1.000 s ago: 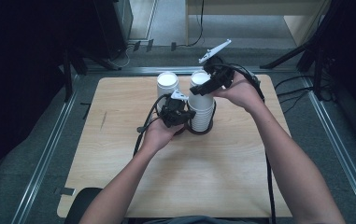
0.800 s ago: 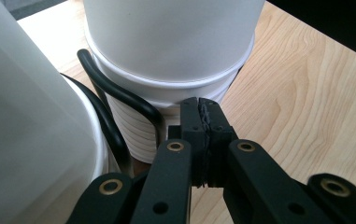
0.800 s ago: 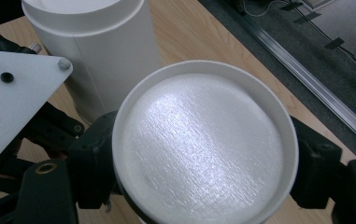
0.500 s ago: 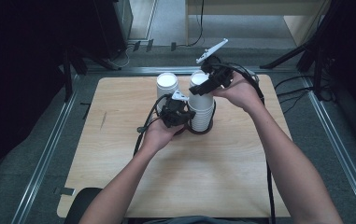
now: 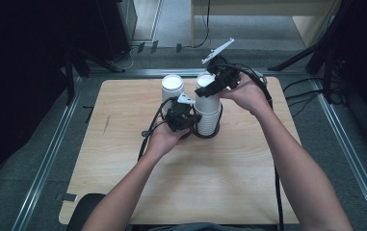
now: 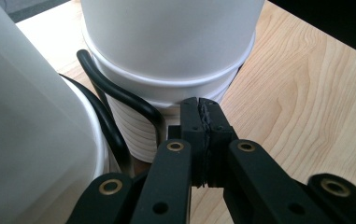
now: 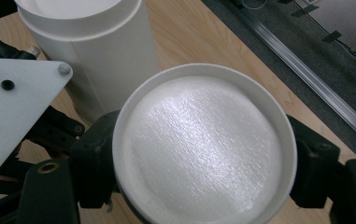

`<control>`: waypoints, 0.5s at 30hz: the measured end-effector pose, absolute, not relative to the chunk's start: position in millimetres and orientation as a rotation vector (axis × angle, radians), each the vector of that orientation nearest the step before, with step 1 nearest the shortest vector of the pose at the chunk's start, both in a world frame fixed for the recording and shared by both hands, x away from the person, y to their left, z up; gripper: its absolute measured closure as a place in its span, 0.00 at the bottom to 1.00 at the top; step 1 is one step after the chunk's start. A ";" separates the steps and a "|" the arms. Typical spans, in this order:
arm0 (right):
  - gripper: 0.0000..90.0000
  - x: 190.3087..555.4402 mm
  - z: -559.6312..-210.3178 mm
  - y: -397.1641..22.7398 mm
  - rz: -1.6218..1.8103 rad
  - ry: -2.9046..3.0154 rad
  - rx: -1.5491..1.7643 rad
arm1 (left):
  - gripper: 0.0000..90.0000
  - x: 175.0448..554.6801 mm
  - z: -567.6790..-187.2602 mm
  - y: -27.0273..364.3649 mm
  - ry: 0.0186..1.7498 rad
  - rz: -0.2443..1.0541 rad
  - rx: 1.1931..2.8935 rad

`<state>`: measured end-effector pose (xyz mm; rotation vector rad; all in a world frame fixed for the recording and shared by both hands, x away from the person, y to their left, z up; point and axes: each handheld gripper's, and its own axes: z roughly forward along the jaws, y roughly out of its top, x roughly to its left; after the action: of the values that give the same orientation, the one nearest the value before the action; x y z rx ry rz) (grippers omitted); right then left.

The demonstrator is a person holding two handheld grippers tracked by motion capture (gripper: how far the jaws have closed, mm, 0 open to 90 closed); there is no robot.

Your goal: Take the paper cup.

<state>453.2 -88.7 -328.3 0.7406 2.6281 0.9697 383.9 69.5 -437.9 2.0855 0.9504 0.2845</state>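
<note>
While gripping the top cup (image 7: 203, 144) upright on the stack (image 5: 207, 115) mid-bench (image 5: 123, 159), right gripper (image 5: 212, 89) jaws closing round it; left gripper (image 6: 202, 140) jaws closed empty at the stack's base.

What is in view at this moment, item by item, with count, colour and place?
stack of paper cups: one stack, upside down, white, middle of the table, in a black ring holder.
top cup: one, white, upside down on the stack, between the right gripper's jaws.
single paper cup: one, white, upside down, left of the stack.
ring holder: one, black, around the stack's foot.
table: one, light wood.
floor rails: grey metal, along the table's sides.
left gripper: black, jaws shut, at the stack's base.
right gripper: black, jaws closing around the top cup.
forearms: two, bare, from the bottom.
</note>
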 end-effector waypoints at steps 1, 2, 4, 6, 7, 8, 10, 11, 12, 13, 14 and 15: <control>0.29 452.4 -326.3 -89.6 0.990 2.616 0.740 | 1.00 383.9 -437.8 69.4 0.951 0.286 2.086; 0.29 452.0 -322.1 -91.3 1.026 2.598 0.733 | 1.00 383.9 -437.9 69.2 0.952 0.293 2.085; 0.29 450.2 -310.6 -93.0 1.084 2.560 0.741 | 1.00 384.3 -437.8 69.7 0.950 0.290 2.086; 0.29 448.1 -303.0 -90.8 1.042 2.581 0.707 | 0.99 384.5 -437.9 70.1 0.952 0.288 2.088; 0.29 447.6 -300.8 -89.7 1.016 2.579 0.680 | 0.99 384.6 -437.8 70.6 0.953 0.289 2.089; 0.29 447.4 -298.9 -88.9 1.010 2.590 0.679 | 0.99 384.8 -437.9 71.1 0.957 0.286 2.083; 0.28 447.2 -294.8 -89.0 1.017 2.601 0.694 | 0.99 385.2 -437.7 72.3 0.954 0.274 2.081; 0.28 446.6 -292.4 -89.3 1.020 2.602 0.696 | 0.98 385.2 -437.6 72.5 0.952 0.270 2.081; 0.28 446.2 -289.7 -89.8 1.021 2.602 0.702 | 0.97 385.2 -437.6 72.6 0.950 0.271 2.081; 0.28 445.7 -287.1 -90.3 1.025 2.603 0.711 | 0.97 385.1 -437.6 72.5 0.950 0.270 2.081; 0.28 445.6 -284.4 -91.1 1.020 2.604 0.710 | 0.97 385.3 -437.7 72.5 0.948 0.268 2.080; 0.28 445.3 -281.4 -91.7 1.018 2.605 0.719 | 0.97 385.3 -437.8 72.4 0.948 0.267 2.080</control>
<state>445.3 -91.7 -281.4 0.7193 2.6053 1.0183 385.3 72.4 -437.8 2.0801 0.9477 0.2673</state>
